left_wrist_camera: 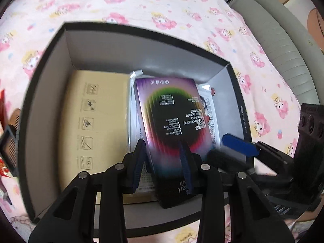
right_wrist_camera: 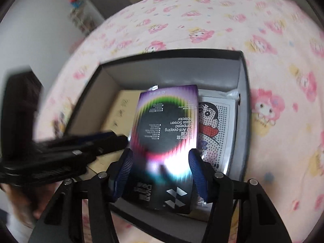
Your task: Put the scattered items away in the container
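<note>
A black open box with grey inner walls sits on a pink cartoon bedsheet. Inside lie a tan cardboard box and a white cartoon bead-pattern pack. A glossy purple-and-black screen protector box is held over them, inside the container. My left gripper is shut on its near end. My right gripper straddles the same box with its blue pads at both edges. The right gripper also shows in the left wrist view, and the left in the right wrist view.
The pink bedsheet surrounds the container. A grey padded bed edge runs at the right. Red and dark items lie left of the container. A white wall and shelves stand beyond the bed.
</note>
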